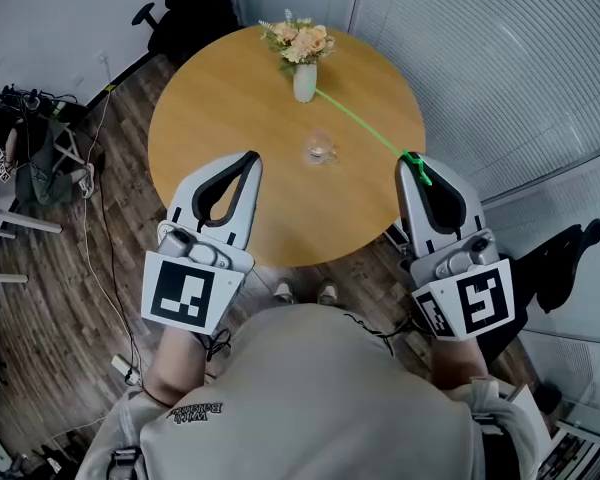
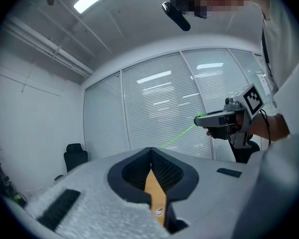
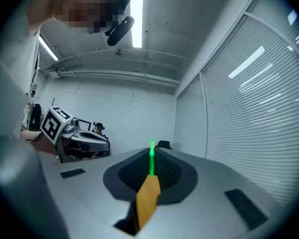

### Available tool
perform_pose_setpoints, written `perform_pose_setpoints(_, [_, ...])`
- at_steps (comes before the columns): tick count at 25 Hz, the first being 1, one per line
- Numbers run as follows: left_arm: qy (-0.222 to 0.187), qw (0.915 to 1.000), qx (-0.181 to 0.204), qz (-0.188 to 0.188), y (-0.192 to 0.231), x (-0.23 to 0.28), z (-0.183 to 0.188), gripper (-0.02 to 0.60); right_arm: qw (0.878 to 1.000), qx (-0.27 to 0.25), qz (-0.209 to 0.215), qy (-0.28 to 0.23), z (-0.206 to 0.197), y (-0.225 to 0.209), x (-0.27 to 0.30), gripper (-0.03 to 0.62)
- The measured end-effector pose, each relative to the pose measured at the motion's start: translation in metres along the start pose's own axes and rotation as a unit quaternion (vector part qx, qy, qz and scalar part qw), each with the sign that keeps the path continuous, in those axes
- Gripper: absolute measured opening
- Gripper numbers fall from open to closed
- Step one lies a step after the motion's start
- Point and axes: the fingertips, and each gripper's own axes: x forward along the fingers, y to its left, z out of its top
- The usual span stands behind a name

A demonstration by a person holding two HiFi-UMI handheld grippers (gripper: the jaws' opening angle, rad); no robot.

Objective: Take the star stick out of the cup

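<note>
No legible text — shirt print (image 1: 195,409) too small, upside down

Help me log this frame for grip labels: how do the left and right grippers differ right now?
The left gripper is shut on nothing; the right gripper is shut on the green star stick. The left gripper reaches over the near part of the table; the right gripper's tip sits at the table's right rim. Both point away from the person, jaws together.

One round table (image 1: 230,118). On it — one clear cup (image 1: 321,151) and one vase of flowers (image 1: 304,73). Above its right half — one green star stick (image 1: 360,122). Beyond its far edge, one black office chair (image 1: 180,13).
</note>
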Motion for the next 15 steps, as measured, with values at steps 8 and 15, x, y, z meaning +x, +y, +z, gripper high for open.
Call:
perform_pose_setpoints(8, [0.009, 0.9999, -0.004, -0.005, -0.0022, 0.0012, -0.0067, 0.021, 1.0, 0.011, 0.0, 0.001, -0.0003, -0.001, 0.0002, 0.038])
perform_pose_setpoints(15, [0.007, 0.9999, -0.006, -0.007, -0.004, -0.0006, -0.0056, 0.021, 1.0, -0.001, 0.004, 0.001, -0.0007, 0.0062, -0.0011, 0.038])
